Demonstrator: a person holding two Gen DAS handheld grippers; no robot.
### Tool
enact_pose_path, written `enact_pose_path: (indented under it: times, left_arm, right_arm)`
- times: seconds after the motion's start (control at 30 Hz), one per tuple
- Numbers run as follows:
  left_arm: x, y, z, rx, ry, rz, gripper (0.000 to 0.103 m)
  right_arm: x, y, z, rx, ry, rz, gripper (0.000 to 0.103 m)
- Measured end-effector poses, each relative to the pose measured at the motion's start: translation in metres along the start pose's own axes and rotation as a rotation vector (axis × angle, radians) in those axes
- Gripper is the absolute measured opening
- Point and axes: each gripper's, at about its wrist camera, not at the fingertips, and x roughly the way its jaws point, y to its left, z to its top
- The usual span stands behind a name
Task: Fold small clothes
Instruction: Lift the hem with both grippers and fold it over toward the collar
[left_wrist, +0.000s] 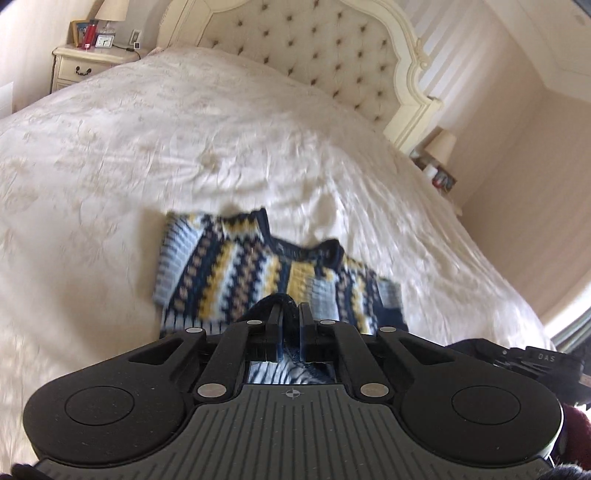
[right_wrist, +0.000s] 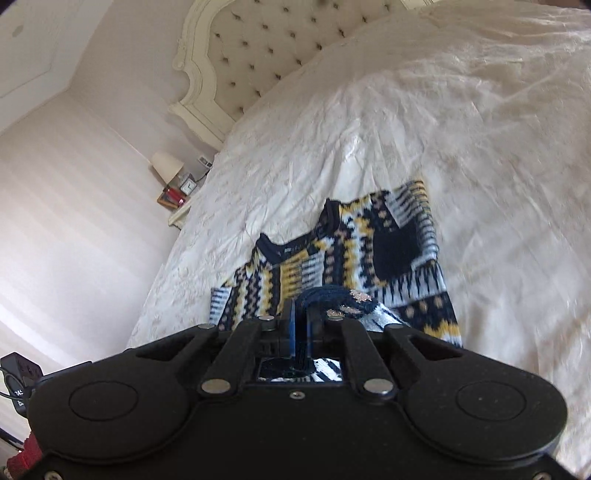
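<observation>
A small knitted sweater (left_wrist: 236, 269) with navy, yellow, light-blue and white bands lies on the cream bedspread (left_wrist: 184, 147), collar toward the headboard. My left gripper (left_wrist: 290, 308) is shut on the sweater's navy hem, which bunches up between its fingers. In the right wrist view the same sweater (right_wrist: 354, 251) shows with a sleeve folded over its body. My right gripper (right_wrist: 301, 314) is shut on the navy hem at the other side. Both grippers hold the near edge lifted off the bed.
A tufted cream headboard (left_wrist: 314, 51) stands at the far end of the bed. A nightstand (left_wrist: 85, 62) with a lamp, a clock and frames is at the far left. Another lamp and small items (left_wrist: 439, 162) stand at the bed's right side. The right gripper's body (left_wrist: 524, 362) shows at right.
</observation>
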Motion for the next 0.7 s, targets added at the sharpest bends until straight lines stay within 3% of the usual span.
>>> enact_pose_path:
  times: [0.2, 0.4, 0.6, 0.7]
  left_arm:
    - [0.051, 0.019, 0.042, -0.013, -0.009, 0.014, 0.007]
    - [0.105, 0.044, 0.071, -0.016, 0.019, 0.062, 0.007]
    - [0.143, 0.063, 0.083, 0.015, 0.079, 0.104, 0.007]
    - [0.156, 0.072, 0.080, 0.024, 0.135, 0.090, 0.013]
  right_arm:
    - [0.056, 0.000, 0.042, -0.001, -0.026, -0.051, 0.013]
    - [0.118, -0.015, 0.066, 0.046, 0.017, -0.139, 0.013]
    - [0.166, -0.031, 0.077, 0.056, 0.069, -0.232, 0.014]
    - [0.179, -0.038, 0.080, 0.061, 0.074, -0.285, 0.020]
